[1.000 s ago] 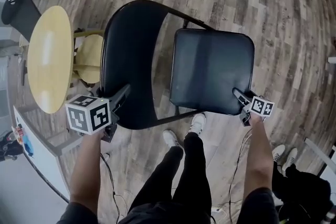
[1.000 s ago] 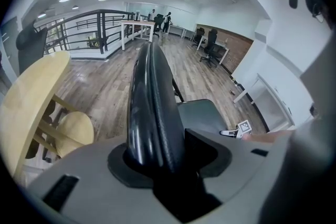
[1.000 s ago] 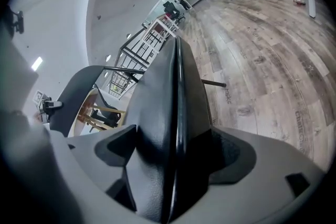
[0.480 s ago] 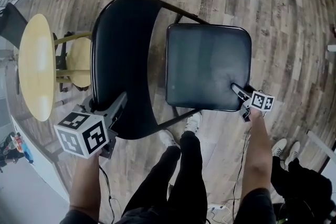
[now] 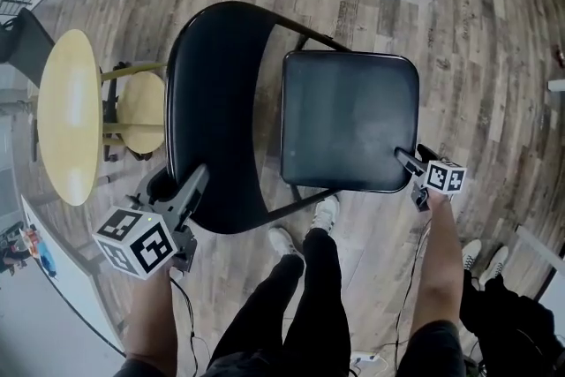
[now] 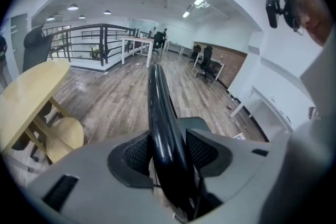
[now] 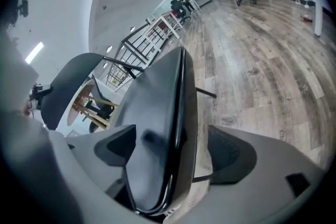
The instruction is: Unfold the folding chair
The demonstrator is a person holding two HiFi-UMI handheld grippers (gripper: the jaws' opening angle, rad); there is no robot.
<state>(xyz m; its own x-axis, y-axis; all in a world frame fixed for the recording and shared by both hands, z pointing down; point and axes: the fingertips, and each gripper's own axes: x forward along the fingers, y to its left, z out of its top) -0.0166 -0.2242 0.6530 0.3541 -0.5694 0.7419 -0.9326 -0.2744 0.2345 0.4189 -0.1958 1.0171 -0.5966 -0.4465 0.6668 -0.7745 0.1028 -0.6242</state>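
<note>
"What's the left gripper [image 5: 192,184] doing?"
"It's clamped on the folding chair's [image 5: 344,110] backrest rim [image 5: 179,137]. Its fingers [image 6: 131,152] have just eased wider, but both touch the rim."
"And the right gripper [image 5: 408,160]?"
"It straddles the chair's seat corner [image 5: 393,177], one finger on top, the other clear."

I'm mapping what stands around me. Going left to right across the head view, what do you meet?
From the left: round wooden table → wooden stool → chair backrest → chair seat.

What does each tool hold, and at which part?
Left tool: clamps the black folding chair's backrest rim, jaws just opened further. Right tool: black padded seat corner between jaws, one pad apart.
</note>
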